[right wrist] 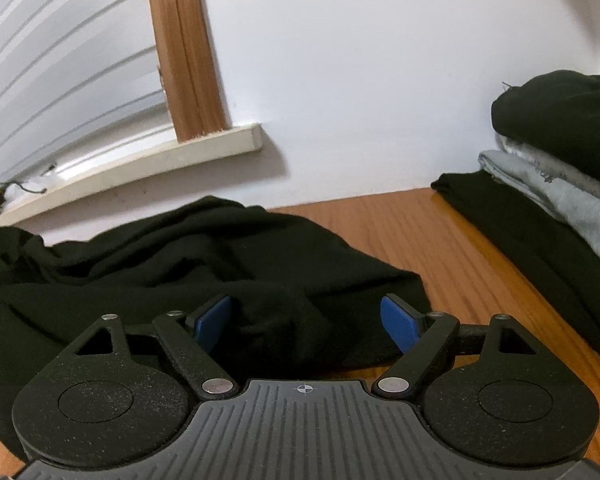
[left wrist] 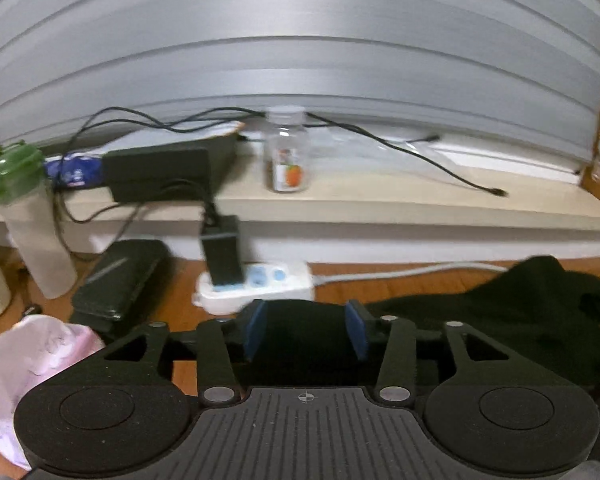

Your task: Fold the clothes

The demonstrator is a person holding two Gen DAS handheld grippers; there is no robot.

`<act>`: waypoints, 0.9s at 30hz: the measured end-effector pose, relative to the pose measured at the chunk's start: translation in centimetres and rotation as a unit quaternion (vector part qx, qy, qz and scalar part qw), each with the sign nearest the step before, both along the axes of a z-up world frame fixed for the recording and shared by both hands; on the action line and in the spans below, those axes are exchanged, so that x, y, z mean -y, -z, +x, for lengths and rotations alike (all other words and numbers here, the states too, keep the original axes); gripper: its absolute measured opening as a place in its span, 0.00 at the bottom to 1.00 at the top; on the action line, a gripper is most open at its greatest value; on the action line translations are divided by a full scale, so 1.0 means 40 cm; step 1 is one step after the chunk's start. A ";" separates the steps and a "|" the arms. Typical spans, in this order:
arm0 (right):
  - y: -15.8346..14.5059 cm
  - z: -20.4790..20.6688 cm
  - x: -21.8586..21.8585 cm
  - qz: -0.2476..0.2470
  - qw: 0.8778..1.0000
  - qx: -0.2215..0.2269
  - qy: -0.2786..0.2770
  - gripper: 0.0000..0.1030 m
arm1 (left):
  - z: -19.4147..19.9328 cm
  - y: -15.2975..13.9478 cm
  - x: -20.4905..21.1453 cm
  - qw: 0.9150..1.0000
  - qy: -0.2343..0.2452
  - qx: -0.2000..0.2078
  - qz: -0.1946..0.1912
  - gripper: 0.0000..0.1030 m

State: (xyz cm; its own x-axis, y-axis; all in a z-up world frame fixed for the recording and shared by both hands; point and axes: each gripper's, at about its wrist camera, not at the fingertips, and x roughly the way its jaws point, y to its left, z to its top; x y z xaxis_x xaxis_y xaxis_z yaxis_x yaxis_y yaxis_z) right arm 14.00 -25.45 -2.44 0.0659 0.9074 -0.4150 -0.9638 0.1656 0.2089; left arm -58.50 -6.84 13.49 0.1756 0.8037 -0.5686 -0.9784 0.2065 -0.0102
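Note:
A crumpled black garment (right wrist: 180, 260) lies spread on the wooden floor (right wrist: 440, 240); in the left wrist view its edge (left wrist: 500, 312) shows at the right. My left gripper (left wrist: 306, 332) hovers at that garment's left end. Its blue pads (left wrist: 256, 332) stand about half apart with black cloth showing between them, and I see no pad pressing on it. My right gripper (right wrist: 306, 324) is wide open low over the garment's near right corner, a raised fold of cloth lying between its pads (right wrist: 400, 324) without touching them.
A stack of folded black and grey clothes (right wrist: 560, 184) stands at the right. Along the low sill (left wrist: 380, 204) are a white power strip (left wrist: 260, 284) with a black charger (left wrist: 222, 252), a black case (left wrist: 120, 280), a green-lidded bottle (left wrist: 24, 208), a clear jar (left wrist: 286, 152), loose cables and pink cloth (left wrist: 24, 364).

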 end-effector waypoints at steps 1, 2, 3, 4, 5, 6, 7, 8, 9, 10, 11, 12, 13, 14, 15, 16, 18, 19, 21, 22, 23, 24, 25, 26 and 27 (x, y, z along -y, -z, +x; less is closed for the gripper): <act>-0.001 0.002 0.002 0.003 1.000 -0.002 0.001 0.79 | 0.019 -0.001 0.003 1.000 0.010 0.001 0.002 0.54; -0.001 0.003 0.004 0.007 1.000 -0.004 0.002 0.79 | 0.038 -0.002 0.006 1.000 0.021 0.002 0.004 0.54; -0.002 0.004 0.006 0.009 1.000 -0.005 0.002 0.79 | 0.063 -0.003 0.007 0.999 0.033 0.003 0.005 0.54; -0.002 0.005 0.005 0.009 1.000 -0.006 0.004 0.79 | 0.092 -0.003 0.006 0.999 0.047 0.003 0.006 0.54; -0.002 0.005 0.004 0.008 1.000 -0.007 0.005 0.79 | 0.120 -0.003 0.005 0.998 0.061 0.004 0.007 0.54; -0.003 0.005 0.004 0.008 1.000 -0.007 0.006 0.79 | 0.149 -0.003 0.004 0.997 0.075 0.004 0.008 0.54; -0.003 0.005 0.003 0.007 1.000 -0.007 0.006 0.79 | 0.184 -0.002 0.001 0.996 0.090 0.004 0.009 0.54; -0.003 0.005 0.003 0.007 1.000 -0.007 0.006 0.79 | 0.222 -0.002 -0.001 0.994 0.107 0.004 0.011 0.54; -0.002 0.006 0.003 0.006 1.000 -0.008 0.006 0.79 | 0.255 0.000 -0.005 0.992 0.122 0.005 0.012 0.54; -0.002 0.006 0.003 0.006 1.000 -0.008 0.006 0.79 | 0.289 0.001 -0.009 0.991 0.137 0.007 0.012 0.54; -0.002 0.006 0.003 0.005 1.000 -0.007 0.006 0.79 | 0.327 0.003 -0.012 0.988 0.153 0.008 0.012 0.54; -0.002 0.006 0.002 0.004 1.000 -0.007 0.005 0.79 | 0.368 0.005 -0.016 0.985 0.169 0.009 0.012 0.54; -0.002 0.005 0.001 0.002 1.000 -0.006 0.005 0.79 | 0.407 0.008 -0.018 0.983 0.184 0.009 0.012 0.54; -0.001 0.005 0.000 0.002 1.000 -0.006 0.005 0.79 | 0.446 0.011 -0.021 0.980 0.198 0.008 0.011 0.54; -0.001 0.005 0.000 0.002 1.000 -0.006 0.004 0.79 | 0.484 0.014 -0.024 0.977 0.213 0.007 0.010 0.54; -0.002 0.005 0.001 0.002 1.000 -0.006 0.004 0.79 | 0.525 0.018 -0.027 0.973 0.229 0.006 0.009 0.54; -0.002 0.005 0.001 0.003 1.000 -0.006 0.003 0.79 | 0.609 0.027 -0.033 0.966 0.260 0.003 0.004 0.51; -0.002 0.005 0.001 0.003 1.000 -0.005 0.002 0.79 | 0.647 0.031 -0.036 0.962 0.275 0.002 0.002 0.48; -0.002 0.004 0.000 0.003 1.000 -0.004 -0.001 0.79 | 0.734 0.044 -0.041 0.952 0.307 -0.001 -0.004 0.45; -0.002 0.003 0.000 0.003 1.000 -0.004 -0.002 0.79 | 0.779 0.050 -0.043 0.947 0.322 -0.003 -0.006 0.45; -0.001 0.003 0.000 0.003 1.000 -0.003 -0.003 0.79 | 0.825 0.056 -0.043 0.942 0.337 -0.005 -0.008 0.45; -0.001 0.002 0.000 0.002 1.000 -0.002 -0.004 0.79 | 0.868 0.062 -0.045 0.937 0.350 -0.007 -0.010 0.45; 0.000 0.002 0.000 0.002 1.000 -0.002 -0.005 0.79 | 0.909 0.067 -0.045 0.932 0.363 -0.011 -0.011 0.45; 0.000 0.002 -0.001 0.001 1.000 -0.001 -0.006 0.79 | 0.954 0.073 -0.044 0.927 0.376 -0.015 -0.012 0.46; 0.000 0.001 -0.002 0.000 1.000 -0.001 -0.006 0.79 | 0.994 0.080 -0.045 0.922 0.386 -0.019 -0.013 0.49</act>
State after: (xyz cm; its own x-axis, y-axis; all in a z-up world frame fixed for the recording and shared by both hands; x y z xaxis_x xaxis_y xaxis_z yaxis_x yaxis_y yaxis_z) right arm 14.06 -25.37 -2.43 0.0535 0.9081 -0.4153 -0.9654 0.1533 0.2109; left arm -18.74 -5.06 10.30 0.6696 0.4335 -0.6031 -0.5389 0.8424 0.0072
